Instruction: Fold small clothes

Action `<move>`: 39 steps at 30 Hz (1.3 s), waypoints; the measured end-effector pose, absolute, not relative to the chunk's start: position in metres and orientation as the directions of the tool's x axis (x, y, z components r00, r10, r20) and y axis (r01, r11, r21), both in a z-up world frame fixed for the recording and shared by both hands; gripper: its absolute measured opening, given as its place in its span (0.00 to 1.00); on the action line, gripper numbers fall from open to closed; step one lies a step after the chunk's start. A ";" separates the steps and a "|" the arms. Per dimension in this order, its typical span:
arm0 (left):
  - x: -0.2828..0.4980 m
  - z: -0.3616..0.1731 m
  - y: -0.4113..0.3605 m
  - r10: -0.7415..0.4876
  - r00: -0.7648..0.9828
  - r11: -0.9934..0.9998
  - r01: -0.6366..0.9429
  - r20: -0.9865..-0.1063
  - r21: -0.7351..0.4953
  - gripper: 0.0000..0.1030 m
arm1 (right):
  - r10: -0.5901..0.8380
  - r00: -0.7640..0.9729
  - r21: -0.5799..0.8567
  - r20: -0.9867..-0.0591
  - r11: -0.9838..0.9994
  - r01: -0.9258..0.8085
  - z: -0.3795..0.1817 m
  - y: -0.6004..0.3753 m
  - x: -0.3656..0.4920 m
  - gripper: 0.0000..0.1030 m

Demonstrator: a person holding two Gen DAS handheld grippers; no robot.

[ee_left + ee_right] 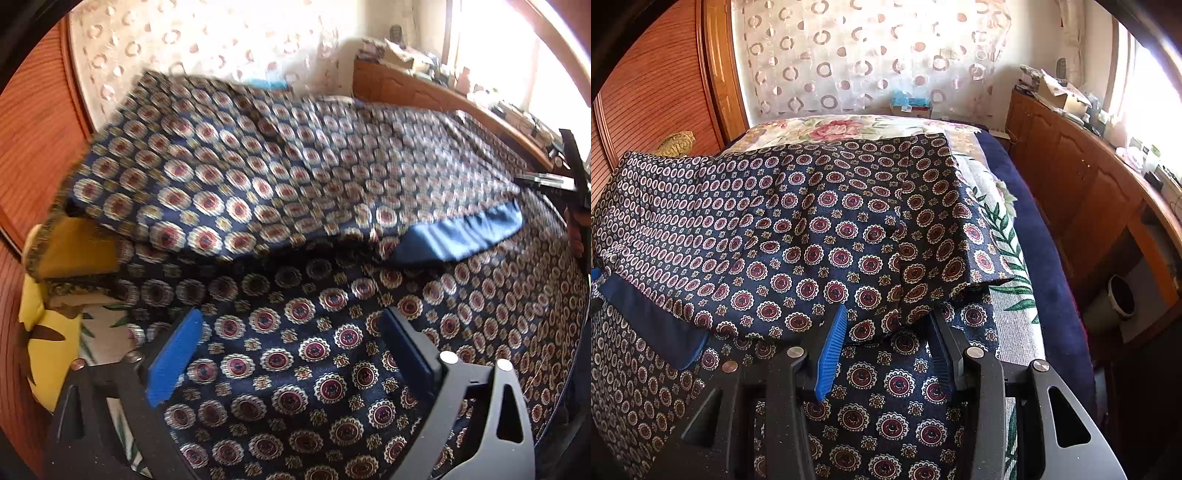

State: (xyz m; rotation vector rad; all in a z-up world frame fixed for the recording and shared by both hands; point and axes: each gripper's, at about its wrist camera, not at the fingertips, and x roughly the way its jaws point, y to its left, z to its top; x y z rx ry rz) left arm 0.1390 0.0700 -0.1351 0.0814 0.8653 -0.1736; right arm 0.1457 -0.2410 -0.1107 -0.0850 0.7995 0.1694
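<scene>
- Left tool [291,350] — nearest in the left wrist view; blue pads spread wide, nothing between them but the flat cloth lying below. Released, gripping nothing.
- Right tool [886,347] — nearest in the right wrist view; jaws about half closed, with the hem of the folded-over layer sitting between the blue pads. Whether the pads actually pinch the cloth cannot be told from here.
- Patterned garment [820,236] — navy silk-like fabric with red and cream medallions, spread on the bed just ahead of both tools, its upper part doubled over the lower. A plain blue lining [461,236] shows at one turned-back edge.
- Floral bedspread [1008,236] — under the garment, showing at its right side and far end.
- Yellow cushion [40,332] — at the left edge of the bed, beside the wooden wall panel [653,85].
- Wooden cabinet [1082,192] — far right, its top cluttered; circle-print curtain [864,59] behind.
- Risk, as judged — the fabric looks slippery; with one side let go, the folded layer could slide or skew, leaving an uneven fold. A shallow hold at the hem might slip free if pulled.
</scene>
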 end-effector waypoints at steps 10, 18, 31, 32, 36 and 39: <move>0.124 -0.065 0.111 -0.065 0.788 0.996 0.085 -0.613 0.003 0.51 | 0.122 0.684 -0.009 -0.719 0.983 -0.184 -0.110 -0.242 0.146 0.44; 0.157 -0.056 0.156 0.034 0.792 0.999 -0.044 -0.609 -0.002 0.38 | 0.123 0.684 -0.007 -0.719 0.983 -0.185 -0.110 -0.243 0.146 0.44; 0.175 -0.078 0.166 -0.081 0.748 0.993 0.005 -0.659 -0.117 0.02 | 0.129 0.684 -0.009 -0.718 0.981 -0.195 -0.110 -0.241 0.145 0.34; 0.171 -0.076 0.165 -0.098 0.753 0.991 0.016 -0.650 -0.131 0.02 | 0.145 0.682 -0.004 -0.717 0.977 -0.212 -0.110 -0.239 0.145 0.22; 0.148 -0.055 0.153 -0.127 0.793 0.988 0.048 -0.596 -0.148 0.02 | 0.197 0.682 0.037 -0.704 0.970 -0.242 -0.107 -0.241 0.143 0.04; 0.134 -0.038 0.146 -0.150 0.814 0.984 0.071 -0.561 -0.161 0.02 | 0.218 0.714 0.061 -0.666 0.969 -0.240 -0.097 -0.246 0.138 0.03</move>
